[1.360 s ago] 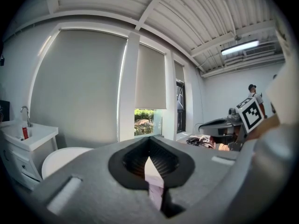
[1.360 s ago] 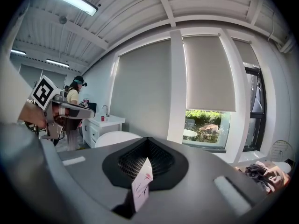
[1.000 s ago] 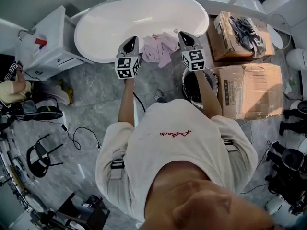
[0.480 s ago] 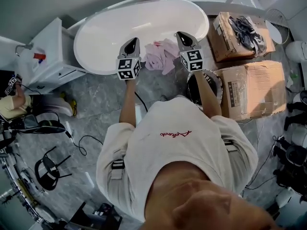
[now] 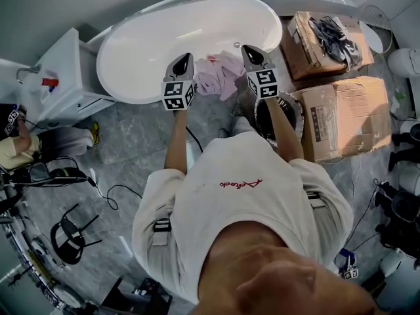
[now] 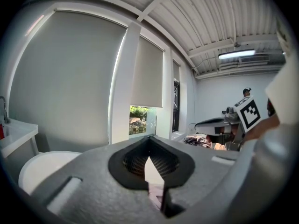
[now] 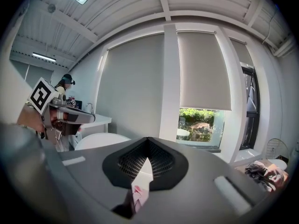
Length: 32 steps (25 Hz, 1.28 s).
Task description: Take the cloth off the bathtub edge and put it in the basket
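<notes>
Only the head view shows the pink cloth [image 5: 220, 74], draped over the bathtub's [image 5: 151, 41] near edge between the left gripper [image 5: 183, 60] and right gripper [image 5: 250, 51]. The black basket [image 5: 264, 118] stands on the grey stone floor [image 5: 131, 143] against cardboard boxes [image 5: 341, 120], with open floor to its left. The gripper views show both pairs of jaws closed together, holding nothing, with a window [image 7: 201, 125] beyond.

Cream short-sleeved T-shirt [image 5: 197, 202] with red script [image 5: 239, 184] (too small to read); buckled straps [image 5: 161, 224], perhaps a harness. Grey left gripper [image 5: 186, 56] and right gripper [image 5: 248, 48] bear black-and-white marker cubes [image 5: 177, 94].
</notes>
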Tool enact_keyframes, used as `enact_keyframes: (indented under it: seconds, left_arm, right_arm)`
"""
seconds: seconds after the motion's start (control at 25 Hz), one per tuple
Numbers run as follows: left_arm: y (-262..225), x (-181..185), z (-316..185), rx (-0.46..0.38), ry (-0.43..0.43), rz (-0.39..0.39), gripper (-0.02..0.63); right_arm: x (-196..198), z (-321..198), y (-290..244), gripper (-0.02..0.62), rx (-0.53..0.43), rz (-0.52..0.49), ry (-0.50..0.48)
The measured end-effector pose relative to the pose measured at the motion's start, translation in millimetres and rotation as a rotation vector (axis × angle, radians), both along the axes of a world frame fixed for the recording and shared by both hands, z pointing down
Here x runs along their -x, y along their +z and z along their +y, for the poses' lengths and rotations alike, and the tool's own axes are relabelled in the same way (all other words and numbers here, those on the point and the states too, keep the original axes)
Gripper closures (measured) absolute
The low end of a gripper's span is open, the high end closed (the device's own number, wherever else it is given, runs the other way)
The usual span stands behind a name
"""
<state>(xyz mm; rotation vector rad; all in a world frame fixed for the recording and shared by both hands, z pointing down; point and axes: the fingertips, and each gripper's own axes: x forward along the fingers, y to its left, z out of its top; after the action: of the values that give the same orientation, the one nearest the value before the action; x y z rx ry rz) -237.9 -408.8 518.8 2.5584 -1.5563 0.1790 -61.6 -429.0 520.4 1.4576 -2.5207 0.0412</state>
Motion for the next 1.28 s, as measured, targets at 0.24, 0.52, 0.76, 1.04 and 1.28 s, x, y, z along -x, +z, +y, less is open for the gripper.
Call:
enact_keyframes:
  seconds: [0.24, 0.52, 0.76, 1.04, 1.28]
  left_arm:
    - [3.0, 4.1, -14.5, 0.001, -0.022, 0.006, 0.606]
    - [6.8, -0.9, -49.8, 0.016, -0.033, 0.004, 0.606]
    - [16.5, -9.8, -88.5, 0.041, -0.042, -0.006, 0.605]
    - [24.6, -13.8, -131.0, 0.069, -0.084, -0.015, 0.605]
    - [39.2, -21.0, -155.6, 0.108, -0.114, -0.028, 0.606]
  right_arm:
    - [1.0, -16.9, 0.9, 0.588, -0.003, 0.006, -0.020]
    - [-0.6, -53.1, 4.5, 0.588, 0.008, 0.007, -0.039]
    - [-8.9, -94.9, 15.5, 0.588, 0.034, -0.001, -0.049]
    - [-19.3, -139.8, 26.1, 0.588, 0.057, -0.020, -0.067]
    - [-27.6, -168.3, 39.7, 0.588, 0.091, -0.036, -0.088]
